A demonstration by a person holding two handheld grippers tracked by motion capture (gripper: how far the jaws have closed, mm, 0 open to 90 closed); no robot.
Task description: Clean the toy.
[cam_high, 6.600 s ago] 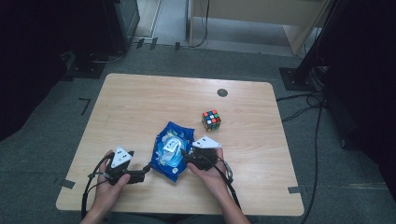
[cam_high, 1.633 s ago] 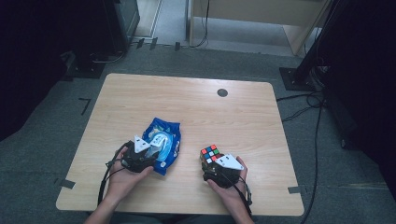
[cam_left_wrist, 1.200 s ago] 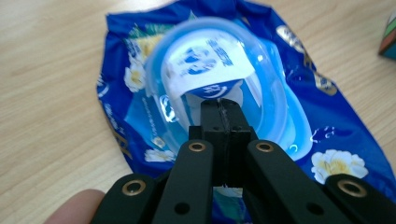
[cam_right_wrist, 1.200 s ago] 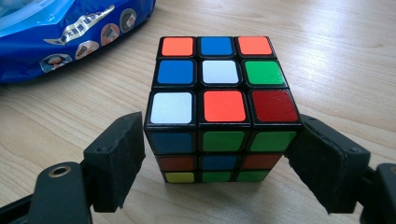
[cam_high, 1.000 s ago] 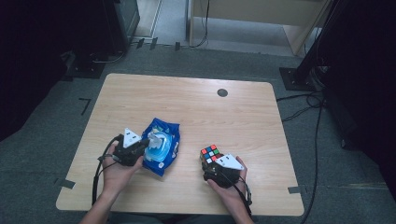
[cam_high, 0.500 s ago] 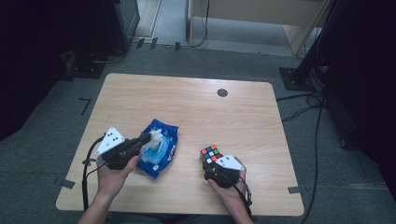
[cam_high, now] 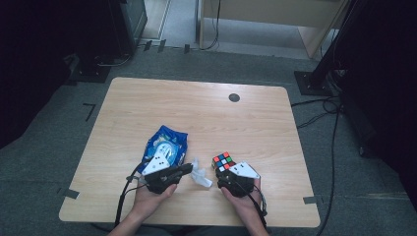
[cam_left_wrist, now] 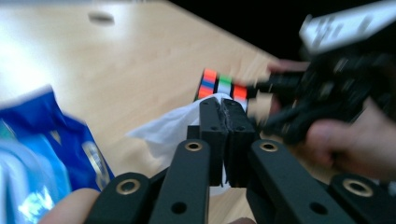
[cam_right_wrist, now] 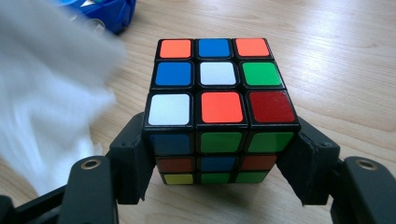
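High view: your left gripper (cam_high: 186, 168) lies low over the table (cam_high: 147, 103) near its front edge, jaws pointing across toward your right hand, with your left hand (cam_high: 153, 189) wrapped under its body and the forearm coming in from the front edge. Its jaws are closed on a white wipe (cam_high: 200, 176), which hangs between the two grippers, just off the corner of the blue wipe pack (cam_high: 167, 142). The pack lies flat behind that gripper, left of the table's middle. In the left gripper view the two black pads meet with the wipe (cam_left_wrist: 173, 128) pinched between them, and the puzzle cube (cam_left_wrist: 219, 84) sits just beyond.

Your right gripper (cam_high: 223, 176) points away from you, your right hand (cam_high: 241, 194) cupping it from below near the front edge. In the right gripper view its jaws stand on either side of the cube (cam_right_wrist: 219, 112), which rests on the table; they have just been closing in on it. The right pad looks slightly clear of the cube's side; whether the left pad touches, I cannot tell.
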